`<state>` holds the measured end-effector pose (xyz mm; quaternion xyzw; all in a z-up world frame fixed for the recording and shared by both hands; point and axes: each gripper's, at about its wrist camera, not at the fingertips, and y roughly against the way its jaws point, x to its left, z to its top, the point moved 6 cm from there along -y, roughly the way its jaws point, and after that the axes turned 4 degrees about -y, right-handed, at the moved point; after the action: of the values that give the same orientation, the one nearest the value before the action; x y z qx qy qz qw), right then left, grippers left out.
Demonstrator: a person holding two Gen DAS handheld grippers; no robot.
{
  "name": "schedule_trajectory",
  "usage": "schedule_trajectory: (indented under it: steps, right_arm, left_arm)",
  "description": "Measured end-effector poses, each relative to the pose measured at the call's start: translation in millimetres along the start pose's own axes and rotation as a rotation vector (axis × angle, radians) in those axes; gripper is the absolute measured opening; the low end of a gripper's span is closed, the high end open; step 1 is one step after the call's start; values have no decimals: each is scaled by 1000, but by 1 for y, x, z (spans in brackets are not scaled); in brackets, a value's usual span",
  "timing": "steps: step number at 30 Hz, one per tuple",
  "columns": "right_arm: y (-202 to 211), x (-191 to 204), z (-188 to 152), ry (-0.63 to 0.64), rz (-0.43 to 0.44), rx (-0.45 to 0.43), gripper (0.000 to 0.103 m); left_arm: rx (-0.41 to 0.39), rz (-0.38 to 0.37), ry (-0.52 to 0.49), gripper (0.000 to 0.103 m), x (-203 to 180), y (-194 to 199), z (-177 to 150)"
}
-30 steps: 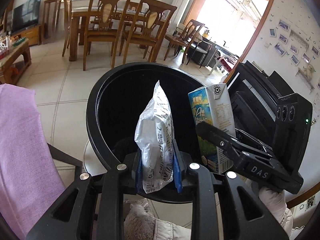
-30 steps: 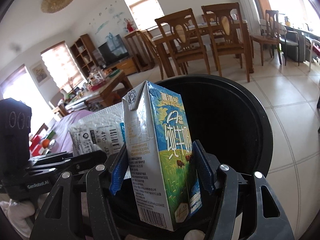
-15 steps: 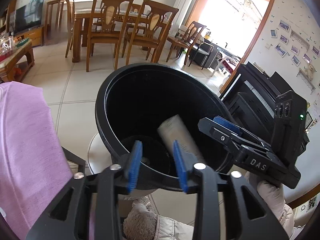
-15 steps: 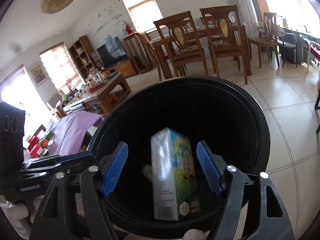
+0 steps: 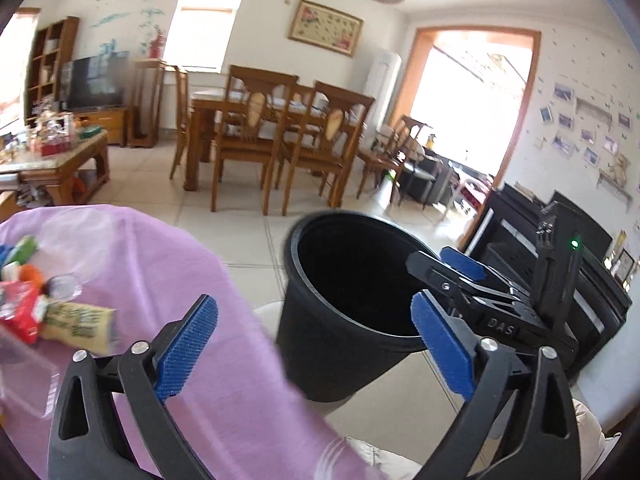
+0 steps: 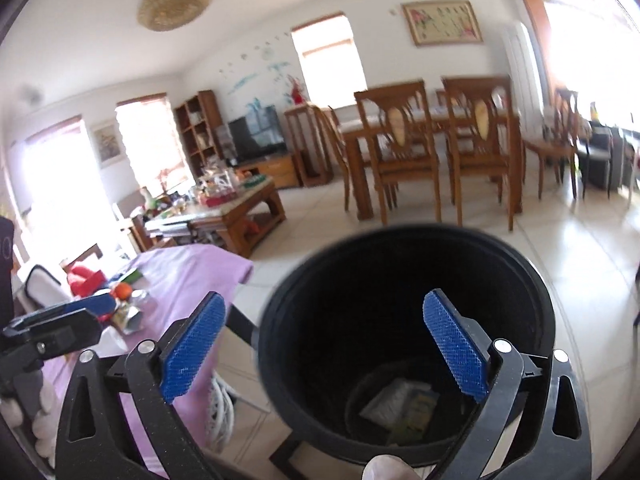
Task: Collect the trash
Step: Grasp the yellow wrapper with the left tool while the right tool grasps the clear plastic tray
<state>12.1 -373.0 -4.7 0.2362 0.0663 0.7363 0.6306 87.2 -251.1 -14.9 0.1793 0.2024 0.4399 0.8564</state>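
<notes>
A black trash bin (image 5: 340,316) (image 6: 404,344) stands beside a table under a purple cloth (image 5: 160,264) (image 6: 188,276). At the bin's bottom lie a white packet (image 6: 390,402) and a milk carton (image 6: 418,408). My left gripper (image 5: 316,346) hovers near the table's edge left of the bin, its jaws opening wide with nothing between them. My right gripper (image 6: 326,346) hangs above the bin's near rim, jaws opening, empty; it also shows in the left wrist view (image 5: 444,280). More trash lies on the cloth: a red wrapper (image 5: 20,312), a yellow packet (image 5: 80,326), an orange item (image 6: 122,290).
A wooden dining table with chairs (image 5: 276,136) stands across the tiled floor. A cluttered coffee table (image 6: 224,208) and a TV (image 5: 94,82) are at the left. A black piano (image 5: 560,264) lines the right wall. A clear plastic box (image 5: 24,376) sits on the cloth.
Both grippers let go: the white packet and the milk carton dropped into the bin. Both then opened wide and drew up and back, the left swinging toward the table.
</notes>
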Motion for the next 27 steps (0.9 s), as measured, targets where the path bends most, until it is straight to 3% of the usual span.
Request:
schedule_trajectory:
  steps: [7, 14, 16, 20, 22, 24, 27]
  right_arm:
    - [-13, 98, 6, 121, 151, 5, 98]
    - [-36, 211, -18, 279, 310, 69, 98]
    - [-42, 240, -29, 313, 347, 96, 98]
    - [-53, 290, -51, 393, 401, 145, 97]
    - [-58, 311, -63, 453, 408, 177, 93]
    - [-66, 328, -75, 516, 404, 217, 76]
    - [-81, 345, -94, 574, 401, 287, 62]
  left_arm:
    - [-79, 123, 191, 98, 89, 74, -15]
    - [-151, 324, 415, 98, 199, 150, -47]
    - [-150, 393, 446, 98, 223, 163, -58]
    - [-97, 438, 498, 97, 255, 164, -68]
    - [-58, 431, 520, 97, 267, 161, -74]
    - [-36, 410, 545, 96, 275, 157, -78]
    - [-11, 385, 561, 96, 281, 159, -88]
